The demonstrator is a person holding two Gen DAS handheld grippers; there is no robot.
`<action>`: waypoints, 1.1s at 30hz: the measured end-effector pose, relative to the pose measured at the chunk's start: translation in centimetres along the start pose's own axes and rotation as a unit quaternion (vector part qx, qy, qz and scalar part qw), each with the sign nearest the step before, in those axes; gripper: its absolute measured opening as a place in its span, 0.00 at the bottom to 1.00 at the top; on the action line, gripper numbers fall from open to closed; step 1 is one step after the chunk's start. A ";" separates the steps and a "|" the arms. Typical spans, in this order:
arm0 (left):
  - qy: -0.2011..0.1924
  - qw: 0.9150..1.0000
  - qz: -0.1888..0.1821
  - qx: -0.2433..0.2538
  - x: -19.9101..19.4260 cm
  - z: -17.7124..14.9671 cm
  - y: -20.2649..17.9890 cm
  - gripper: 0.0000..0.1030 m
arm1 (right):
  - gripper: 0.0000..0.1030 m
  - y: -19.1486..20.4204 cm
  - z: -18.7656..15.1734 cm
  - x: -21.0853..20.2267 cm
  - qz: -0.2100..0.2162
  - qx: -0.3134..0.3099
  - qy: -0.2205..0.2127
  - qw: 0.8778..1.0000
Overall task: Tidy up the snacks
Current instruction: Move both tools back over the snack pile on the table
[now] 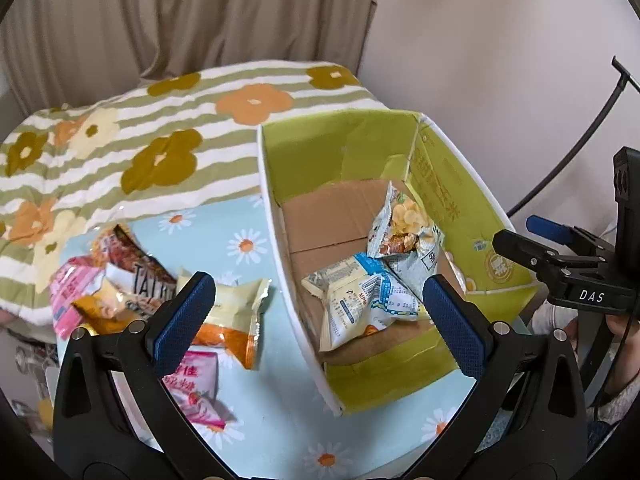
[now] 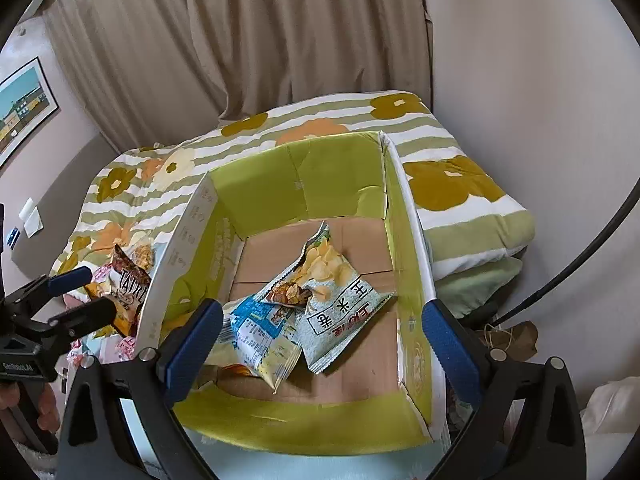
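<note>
Grippers (image 1: 316, 316) (image 2: 324, 340) wide apart; nothing held

You can read "DAS" in white on the black body of the right tongs (image 1: 520, 240). "TAI" stands on the brown snack bag (image 1: 138, 268) outside the box. Chinese characters "玉米" mark the pale chip bag (image 2: 340, 300) in the box.

Floral quilt (image 1: 160, 128), beige curtain (image 2: 248, 40), perhaps a framed picture (image 2: 24, 108)
</note>
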State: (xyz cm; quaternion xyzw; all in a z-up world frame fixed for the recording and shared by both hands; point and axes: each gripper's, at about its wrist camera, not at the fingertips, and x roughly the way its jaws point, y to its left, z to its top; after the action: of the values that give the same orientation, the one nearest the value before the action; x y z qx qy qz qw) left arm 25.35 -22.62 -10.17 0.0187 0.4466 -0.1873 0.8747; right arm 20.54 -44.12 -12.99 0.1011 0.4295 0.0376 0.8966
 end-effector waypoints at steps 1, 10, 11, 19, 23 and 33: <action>-0.005 1.000 0.003 -0.004 -0.5 -0.1 0.1 1.00 | 0.96 0.0 0.0 -0.3 0.002 -0.002 -0.003 1.000; -0.041 0.995 0.067 -0.053 -5.7 -1.9 2.1 1.00 | 0.96 1.3 1.0 -3.0 0.027 -0.042 -0.041 0.998; -0.043 0.994 0.077 -0.062 -6.5 -2.3 2.6 1.00 | 0.96 1.6 1.0 -3.2 0.033 -0.048 -0.043 0.997; -0.054 0.982 0.141 -0.116 -11.7 -6.3 7.5 1.00 | 0.96 5.0 0.5 -4.0 0.076 -0.088 -0.059 0.991; -0.057 0.976 0.166 -0.132 -13.8 -8.4 10.0 1.00 | 0.96 7.5 0.5 -4.0 0.093 -0.110 -0.063 0.988; -0.020 0.977 0.157 -0.143 -15.4 -12.9 17.5 1.00 | 0.96 16.5 -1.2 -2.3 0.116 -0.111 -0.046 0.986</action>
State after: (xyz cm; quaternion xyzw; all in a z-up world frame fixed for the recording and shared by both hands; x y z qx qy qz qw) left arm 13.23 1.04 -8.19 -0.0409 0.4425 0.0181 0.8957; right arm 18.47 -28.13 -8.46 0.0520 0.3662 0.1840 0.9107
